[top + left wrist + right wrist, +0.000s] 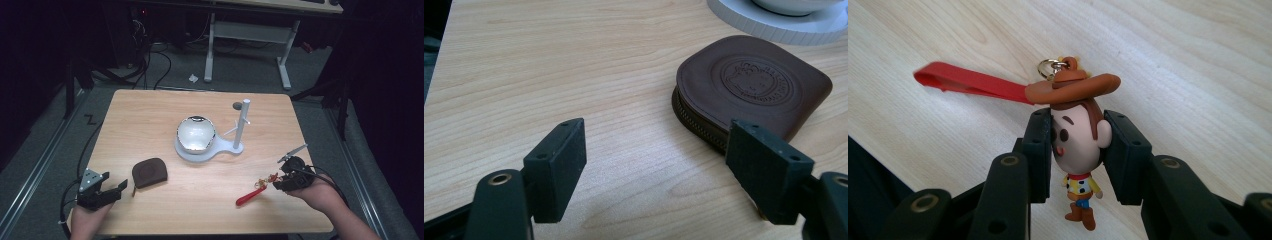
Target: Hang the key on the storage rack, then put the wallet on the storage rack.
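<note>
A small cowboy figure keychain point(1079, 145) with a brown hat and a red strap point(968, 82) hangs over the wooden table. My right gripper point(1078, 150) is shut on the figure's head. In the high view that gripper point(279, 181) is at the table's front right, with the red strap point(250, 196) trailing to its left. A brown leather zip pouch point(150, 171) lies at the front left. My left gripper point(117, 189) rests just left of it, open. In the left gripper view the pouch point(751, 90) lies ahead of the right jaw, and nothing is between the jaws of this gripper point(659, 165).
A shiny bowl point(196, 133) sits on a white stand base point(200, 155) in the table's middle, with a white upright post point(243, 122) beside it. A small dark disc point(237, 105) lies behind the post. The stand's rim point(774, 27) shows beyond the pouch.
</note>
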`<action>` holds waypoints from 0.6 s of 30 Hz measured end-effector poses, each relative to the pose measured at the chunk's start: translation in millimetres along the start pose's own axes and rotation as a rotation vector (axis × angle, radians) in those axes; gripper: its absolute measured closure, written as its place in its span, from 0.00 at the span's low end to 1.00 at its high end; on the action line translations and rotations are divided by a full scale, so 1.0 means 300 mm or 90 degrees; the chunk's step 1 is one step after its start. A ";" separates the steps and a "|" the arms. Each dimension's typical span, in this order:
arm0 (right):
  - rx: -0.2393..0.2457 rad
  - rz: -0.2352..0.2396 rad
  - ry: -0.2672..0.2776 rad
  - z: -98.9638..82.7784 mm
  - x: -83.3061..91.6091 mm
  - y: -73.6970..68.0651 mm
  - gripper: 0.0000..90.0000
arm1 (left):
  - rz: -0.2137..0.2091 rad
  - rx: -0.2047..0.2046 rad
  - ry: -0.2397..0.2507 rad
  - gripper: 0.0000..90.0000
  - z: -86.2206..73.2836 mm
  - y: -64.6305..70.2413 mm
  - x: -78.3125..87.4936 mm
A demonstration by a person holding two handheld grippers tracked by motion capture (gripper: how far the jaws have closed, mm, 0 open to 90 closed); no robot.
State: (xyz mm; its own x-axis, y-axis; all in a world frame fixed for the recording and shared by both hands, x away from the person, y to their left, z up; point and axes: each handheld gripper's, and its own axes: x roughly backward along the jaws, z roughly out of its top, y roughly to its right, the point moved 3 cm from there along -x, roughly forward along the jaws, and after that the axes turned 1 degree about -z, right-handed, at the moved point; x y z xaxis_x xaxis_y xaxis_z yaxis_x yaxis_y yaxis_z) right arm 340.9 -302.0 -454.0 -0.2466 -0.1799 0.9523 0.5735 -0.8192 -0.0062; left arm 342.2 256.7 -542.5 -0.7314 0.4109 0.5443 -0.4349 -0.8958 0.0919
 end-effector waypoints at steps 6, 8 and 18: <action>0.003 -0.009 0.004 0.024 0.058 0.001 0.74 | -0.001 0.001 0.004 0.27 0.003 0.002 0.001; 0.007 -0.013 0.004 0.031 0.079 -0.001 0.74 | -0.001 -0.002 0.008 0.27 0.006 0.004 0.005; 0.015 -0.026 0.012 0.068 0.163 0.000 0.74 | -0.011 -0.005 0.007 0.27 0.009 0.015 -0.008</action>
State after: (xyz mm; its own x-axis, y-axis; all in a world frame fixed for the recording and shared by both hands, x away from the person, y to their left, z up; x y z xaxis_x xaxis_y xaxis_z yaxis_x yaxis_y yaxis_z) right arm 344.7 -299.8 -401.2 -0.2847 -0.1576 0.9456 0.5805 -0.8133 0.0392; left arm 343.4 251.3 -541.1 -0.7293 0.4280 0.5338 -0.4516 -0.8872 0.0944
